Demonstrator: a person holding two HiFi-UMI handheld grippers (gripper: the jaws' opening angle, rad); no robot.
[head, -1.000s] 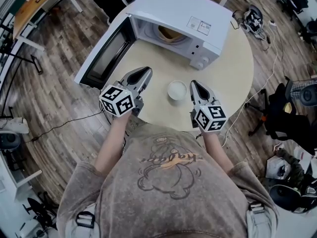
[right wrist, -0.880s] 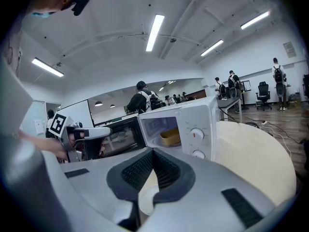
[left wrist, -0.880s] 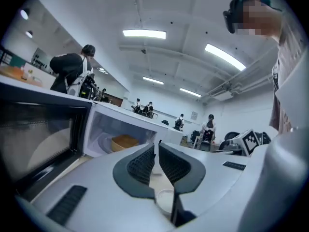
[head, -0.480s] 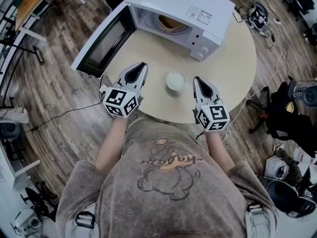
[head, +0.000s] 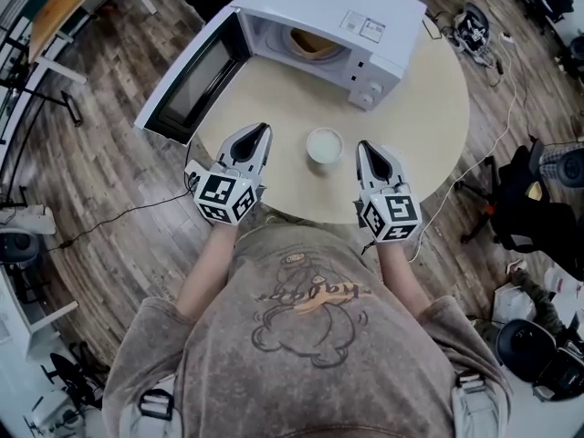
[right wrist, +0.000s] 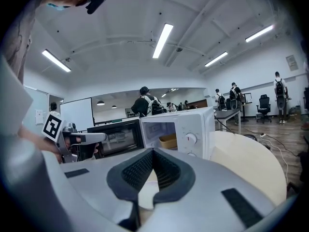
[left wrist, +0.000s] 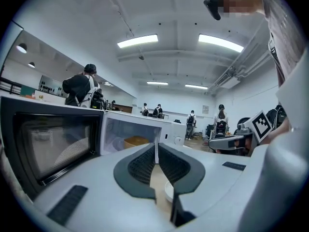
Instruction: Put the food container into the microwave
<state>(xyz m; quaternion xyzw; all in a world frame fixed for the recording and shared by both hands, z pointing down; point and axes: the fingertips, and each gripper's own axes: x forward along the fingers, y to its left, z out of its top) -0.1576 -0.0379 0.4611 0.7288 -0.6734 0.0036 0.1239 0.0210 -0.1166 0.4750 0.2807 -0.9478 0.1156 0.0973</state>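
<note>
Round beige table (head: 429, 126) w/ open microwave (head: 319, 12) & white food container (head: 324, 144).

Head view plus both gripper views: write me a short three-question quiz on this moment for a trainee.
1. True or false: the microwave door stands open.
2. Where is the food container? A) inside the microwave B) on the table, in front of the microwave C) on the floor
3. Fill in: the jaws of the left hand-held gripper and the right hand-held gripper are ___, with nothing between them.
Key: 1 true; 2 B; 3 shut.
</note>
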